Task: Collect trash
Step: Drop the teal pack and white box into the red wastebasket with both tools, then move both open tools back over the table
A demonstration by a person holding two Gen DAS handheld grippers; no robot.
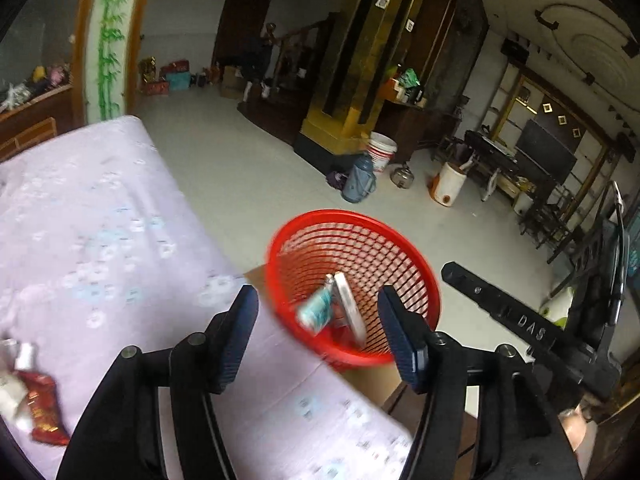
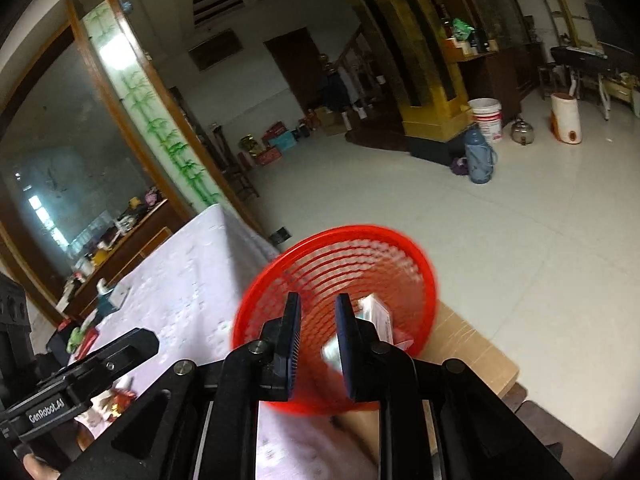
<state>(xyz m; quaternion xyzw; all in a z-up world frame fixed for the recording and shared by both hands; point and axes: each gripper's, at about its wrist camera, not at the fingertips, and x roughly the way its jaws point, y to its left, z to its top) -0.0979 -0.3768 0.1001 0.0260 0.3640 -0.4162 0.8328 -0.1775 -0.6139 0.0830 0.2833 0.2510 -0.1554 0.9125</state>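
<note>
A red mesh basket (image 1: 400, 264) (image 2: 360, 230) stands on a cardboard box (image 1: 372, 380) (image 2: 468, 344) beside the table's edge. Inside it lie a teal-and-white packet (image 1: 316, 312) (image 2: 331, 356) and a flat white box (image 1: 350, 308) (image 2: 376, 316), both blurred. My left gripper (image 1: 318, 292) hovers just before the basket's mouth, wide open with nothing in it. My right gripper (image 2: 318, 298) is over the basket's near side, fingers a narrow gap apart; only red mesh shows between them. On the lilac tablecloth (image 1: 100, 220) (image 2: 192, 272) a red wrapper (image 1: 42, 412) (image 2: 120, 398) and white crumpled scraps (image 1: 10, 396) lie near the left gripper's base.
A teal bottle (image 2: 105, 300) and small green and red items (image 2: 80, 336) sit at the table's far end. On the tiled floor stand a blue flask (image 1: 358, 180) (image 2: 478, 160), a white bucket (image 1: 382, 152) (image 2: 486, 118) and a kettle (image 2: 522, 130). The other gripper's black frame (image 1: 520, 320) reaches in from the right.
</note>
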